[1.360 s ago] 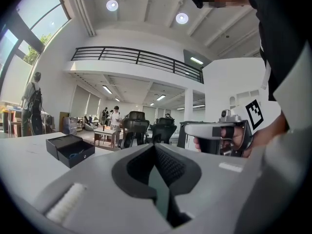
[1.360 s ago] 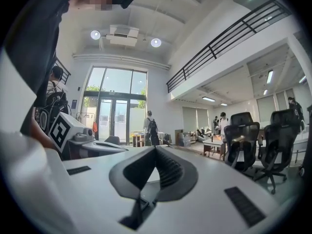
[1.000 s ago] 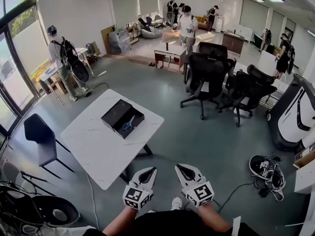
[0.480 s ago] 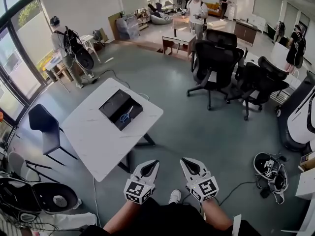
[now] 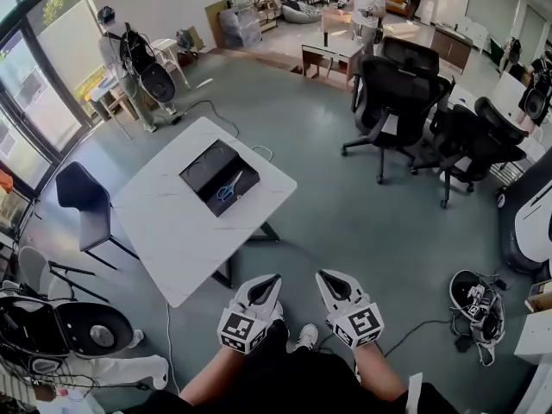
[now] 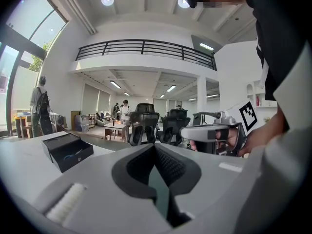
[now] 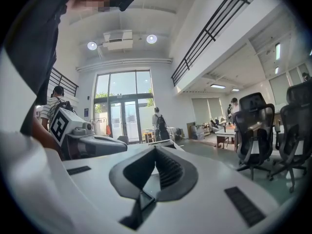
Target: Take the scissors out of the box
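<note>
1. Blue-handled scissors (image 5: pixel 228 189) lie flat inside the open black box (image 5: pixel 205 169), which sits toward the far side of the white table (image 5: pixel 172 240).
2. The left gripper (image 5: pixel 264 287) and right gripper (image 5: pixel 333 283) are held low in front of the person's body, over the grey floor and short of the table's near corner. Each has its jaws pressed together with nothing between them.
3. Risk: reaching in with the jaws together would only push the scissors around the tray or knock the box across the smooth tabletop. The jaws need to part before they go in.
4. Risk: the scissors lie flat against the box floor, so a shallow or slanted bite may slip off the thin blades. The box wall may also block a jaw.
5. Both grippers are well apart from the scissors, which lie ahead and to the person's left. The left gripper is the nearer one, and most of the table lies between it and the box.
</note>
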